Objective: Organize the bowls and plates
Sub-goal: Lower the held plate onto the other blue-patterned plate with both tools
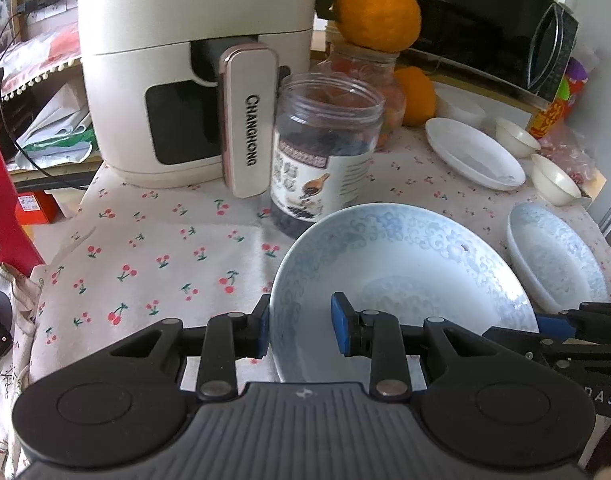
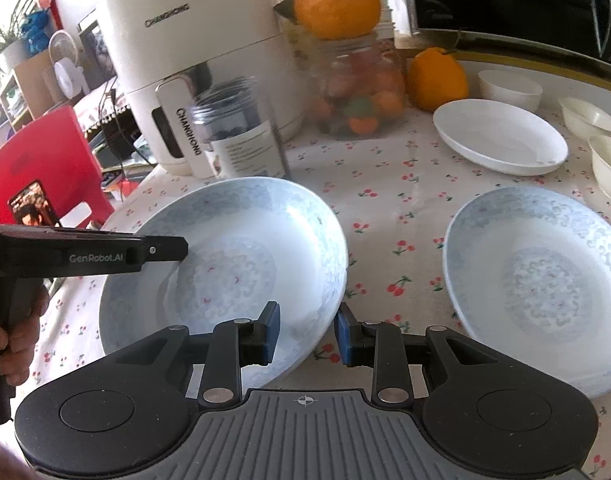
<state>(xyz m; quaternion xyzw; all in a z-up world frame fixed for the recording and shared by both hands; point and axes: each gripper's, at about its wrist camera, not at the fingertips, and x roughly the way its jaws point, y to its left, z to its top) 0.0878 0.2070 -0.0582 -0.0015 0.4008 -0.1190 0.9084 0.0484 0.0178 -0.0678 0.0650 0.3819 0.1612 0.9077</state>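
A large blue-patterned plate [image 1: 401,280] lies on the cherry-print tablecloth; it also shows in the right wrist view [image 2: 233,272]. My left gripper [image 1: 301,326] is open with its fingers astride the plate's left rim. My right gripper [image 2: 307,332] is open, astride the same plate's right rim. A second blue-patterned plate [image 2: 545,292] lies to the right, also in the left wrist view [image 1: 553,260]. A white plate [image 2: 501,136] and small white bowls [image 2: 589,116] sit farther back right.
A white air fryer [image 1: 193,68] stands at the back left, with a clear jar of dark beans [image 1: 325,148] in front. A jar of fruit [image 2: 361,88] with an orange [image 2: 337,0] on top stands behind. A microwave [image 1: 493,20] is at the back right. A red chair [image 2: 53,168] is left.
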